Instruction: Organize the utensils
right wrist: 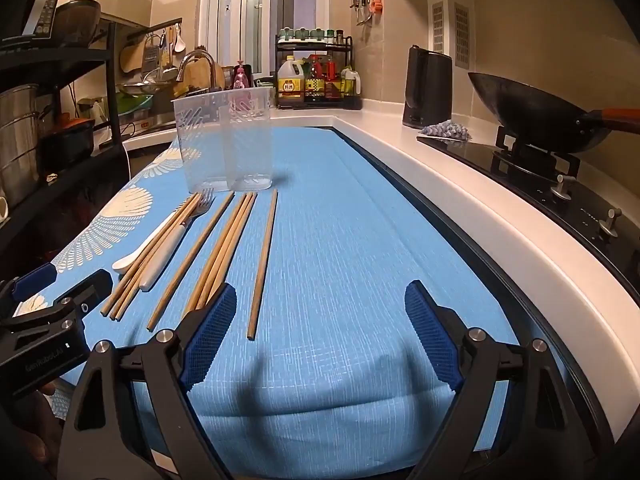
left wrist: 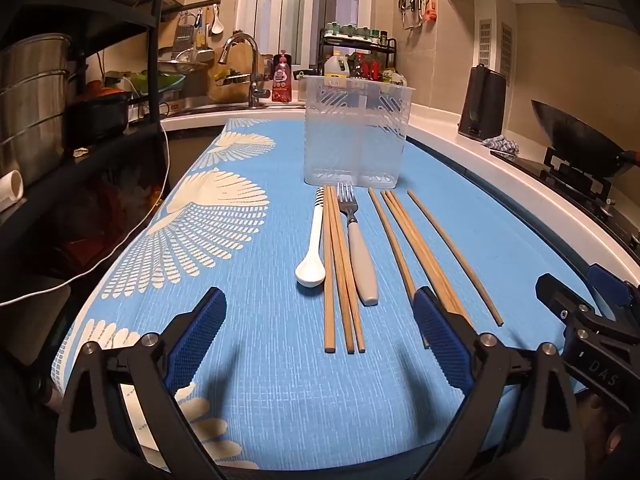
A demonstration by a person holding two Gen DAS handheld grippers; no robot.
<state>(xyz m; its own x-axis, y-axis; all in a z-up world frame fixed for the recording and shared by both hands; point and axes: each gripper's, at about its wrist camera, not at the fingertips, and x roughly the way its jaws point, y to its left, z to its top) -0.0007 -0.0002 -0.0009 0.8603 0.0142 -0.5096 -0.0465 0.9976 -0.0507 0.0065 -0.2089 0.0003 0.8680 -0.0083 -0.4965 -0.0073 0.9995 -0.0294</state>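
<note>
I stand in a narrow kitchen with beige tiled walls, a sink with a curved steel faucet point(left wrist: 240, 60) at the far end and a black wok point(right wrist: 532, 116) on the stove along the right-hand counter. Before me lies a blue tablecloth with cream fan-shaped prints point(left wrist: 280, 380), spread over the work surface.

At the far end of the cloth stands a clear plastic utensil holder with two compartments point(left wrist: 356, 132), upright. Just in front of it the utensils lie in a row, pointing lengthwise towards me. From the left: a white ceramic spoon with a striped handle tip point(left wrist: 314, 240), bowl towards me; three wooden chopsticks point(left wrist: 340, 272) side by side, touching it; a steel fork with a pale grey handle point(left wrist: 358, 248), tines towards the holder, lying against those chopsticks. Further right comes a second group of wooden chopsticks point(left wrist: 404, 232), and then a single wooden chopstick point(right wrist: 264, 256) lying apart.

My left gripper point(left wrist: 318, 330) hangs above the near cloth, its blue-padded fingers spread wide and holding nothing; its right finger overlaps the near ends of the second chopstick group. My right gripper point(right wrist: 320, 330) hangs beside it, likewise spread wide and empty, with the single chopstick's near end between its fingers.
</note>
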